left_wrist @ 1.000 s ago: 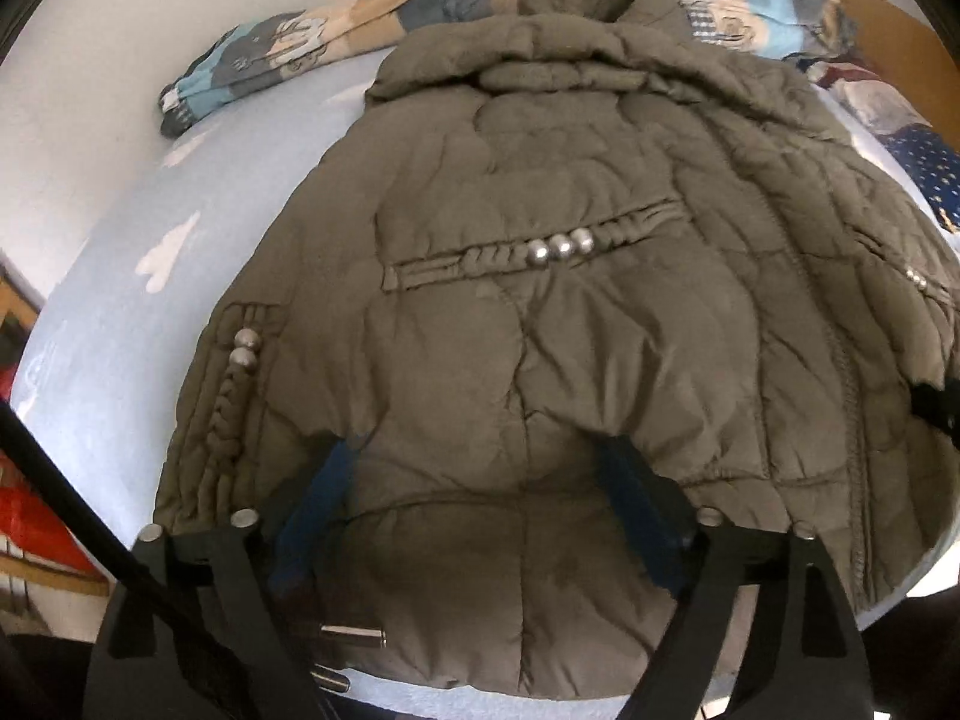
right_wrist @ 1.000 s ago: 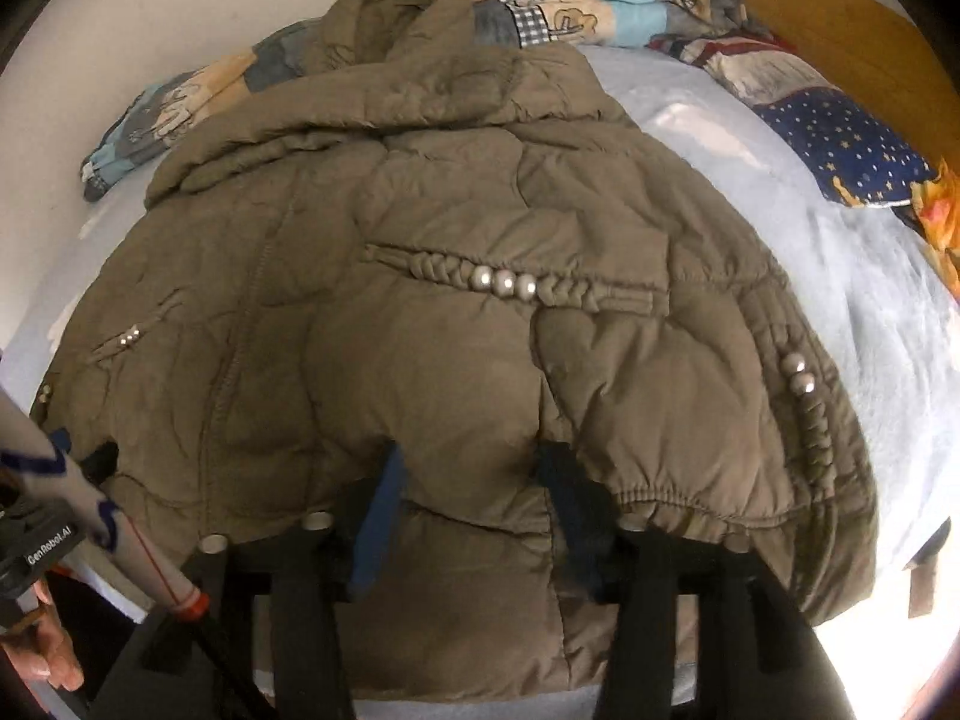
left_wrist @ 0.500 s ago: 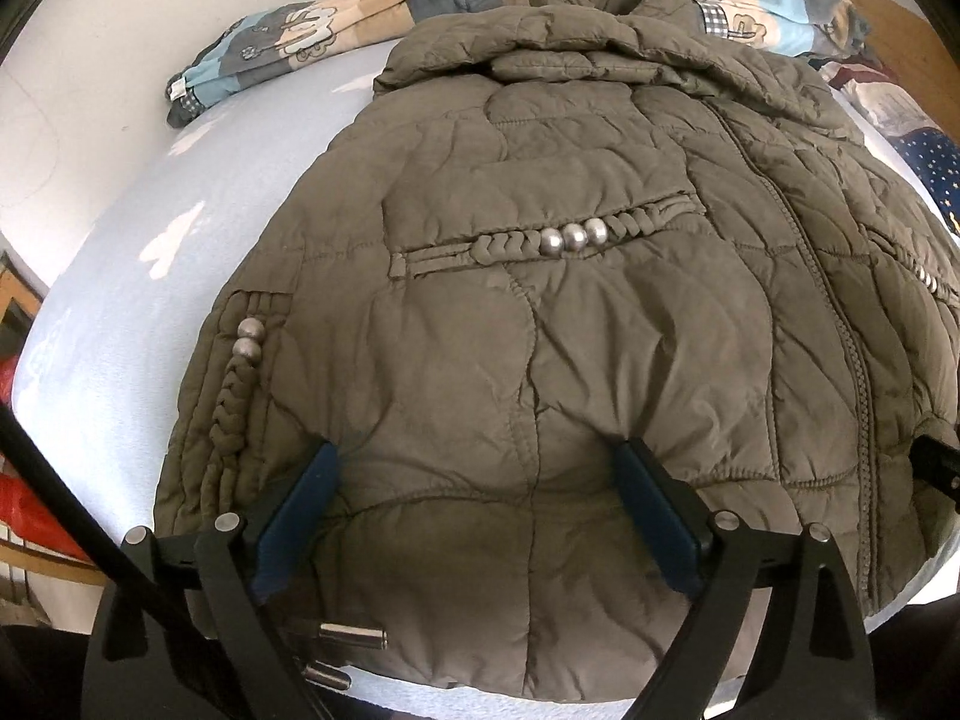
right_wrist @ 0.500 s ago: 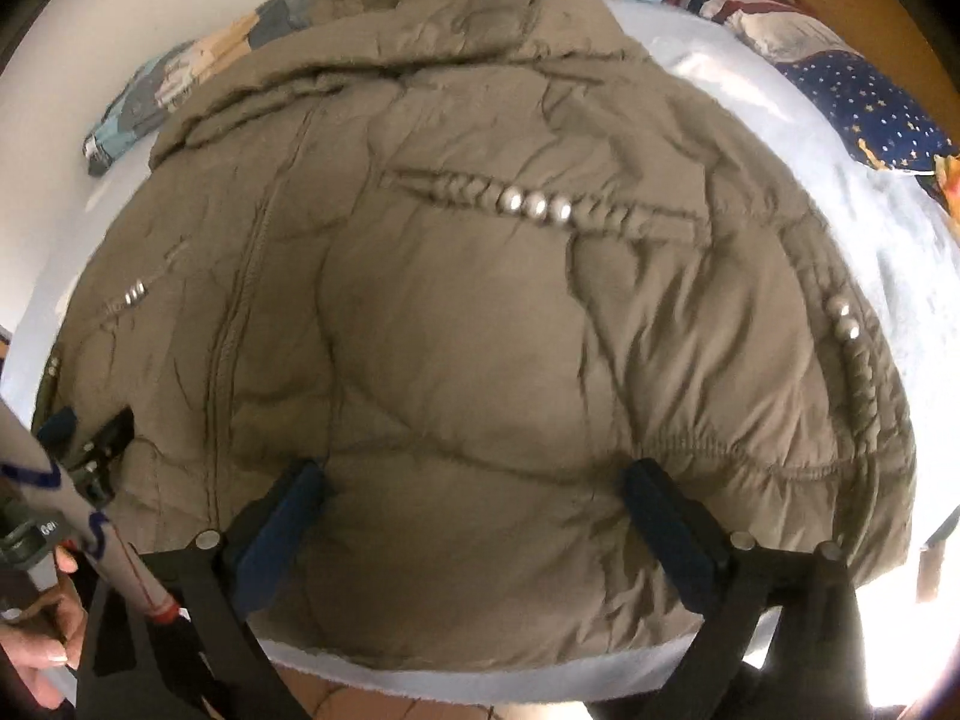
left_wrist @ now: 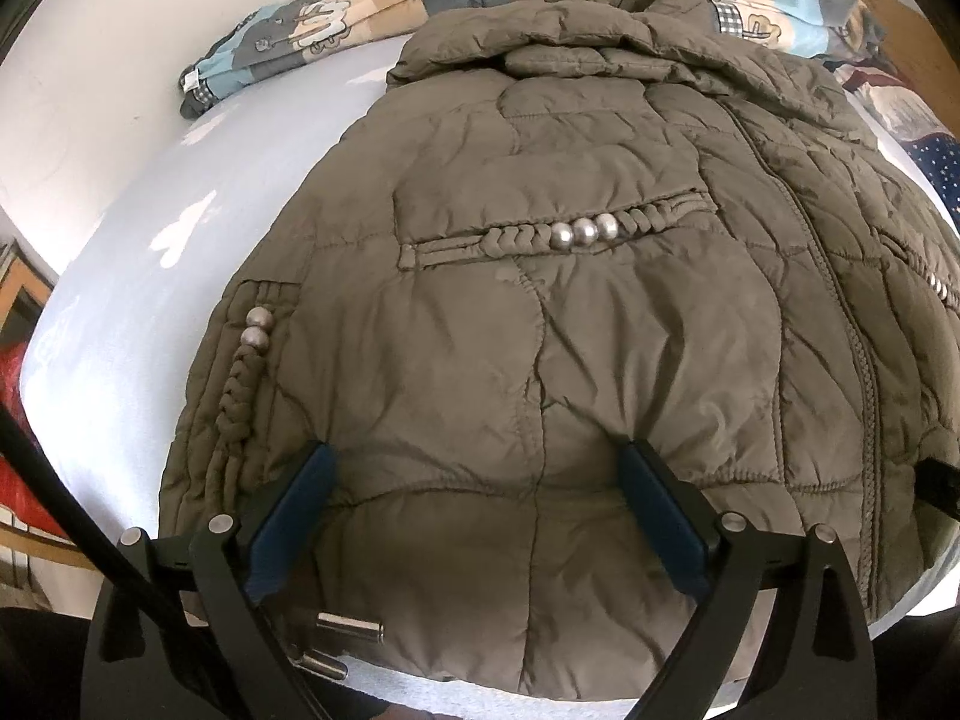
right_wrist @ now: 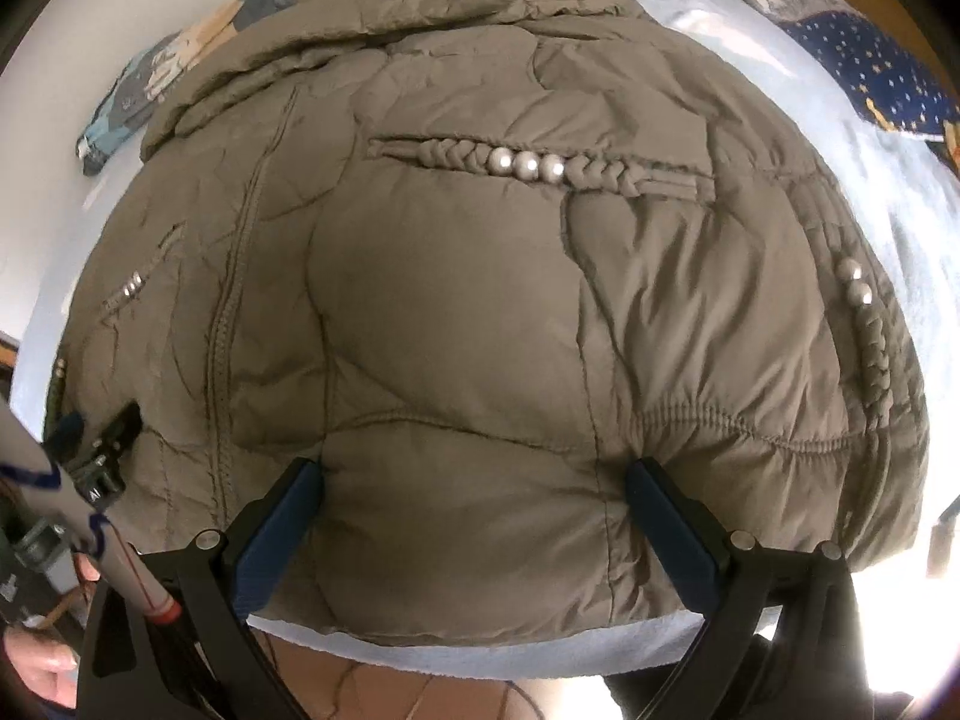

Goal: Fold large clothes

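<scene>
An olive puffer jacket (left_wrist: 540, 312) lies flat across the pale bed (left_wrist: 120, 312), filling both views. The left gripper (left_wrist: 474, 468), jaws opening, and right gripper (right_wrist: 474, 480), jaws wide, straddle its lower hem without pinching, seemingly ready for folding.

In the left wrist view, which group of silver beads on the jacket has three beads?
The silver beads on the horizontal braid across the middle of the jacket: three in a row. The beads on the vertical braid at its left edge are only two.

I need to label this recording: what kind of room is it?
Most likely a bedroom: the jacket lies on a bed with a pale blue sheet, a patterned blanket bunched along the wall, and a starred pillow.
</scene>
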The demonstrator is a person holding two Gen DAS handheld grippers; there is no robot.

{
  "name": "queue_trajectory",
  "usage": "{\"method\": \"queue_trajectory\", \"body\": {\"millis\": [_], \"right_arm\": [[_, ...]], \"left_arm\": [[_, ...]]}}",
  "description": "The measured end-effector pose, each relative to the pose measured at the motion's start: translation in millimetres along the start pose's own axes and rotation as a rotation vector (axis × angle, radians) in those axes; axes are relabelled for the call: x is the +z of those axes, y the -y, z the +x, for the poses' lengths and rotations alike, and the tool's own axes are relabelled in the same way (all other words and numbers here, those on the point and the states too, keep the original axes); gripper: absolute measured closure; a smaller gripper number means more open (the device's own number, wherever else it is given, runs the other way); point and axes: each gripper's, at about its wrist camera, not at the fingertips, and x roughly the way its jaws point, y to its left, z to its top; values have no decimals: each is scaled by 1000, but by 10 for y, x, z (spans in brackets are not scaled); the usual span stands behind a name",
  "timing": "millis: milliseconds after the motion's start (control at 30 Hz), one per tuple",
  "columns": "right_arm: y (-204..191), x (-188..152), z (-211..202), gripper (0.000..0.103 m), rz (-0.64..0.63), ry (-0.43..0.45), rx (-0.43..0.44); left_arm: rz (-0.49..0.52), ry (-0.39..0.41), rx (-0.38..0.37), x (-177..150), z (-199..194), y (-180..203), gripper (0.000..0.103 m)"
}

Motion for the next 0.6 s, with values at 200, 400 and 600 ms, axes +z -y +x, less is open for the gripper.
{"method": "queue_trajectory", "body": {"millis": [200, 400, 600], "right_arm": [[0, -23, -6, 1, -13, 47, 3], [-2, -67, -5, 0, -44, 29, 11], [-30, -45, -28, 0, -55, 21, 6]], "left_arm": [[40, 38, 36, -56, -29, 58, 6], [86, 47, 74, -54, -57, 112, 6], [142, 7, 89, 1, -82, 128, 6]]}}
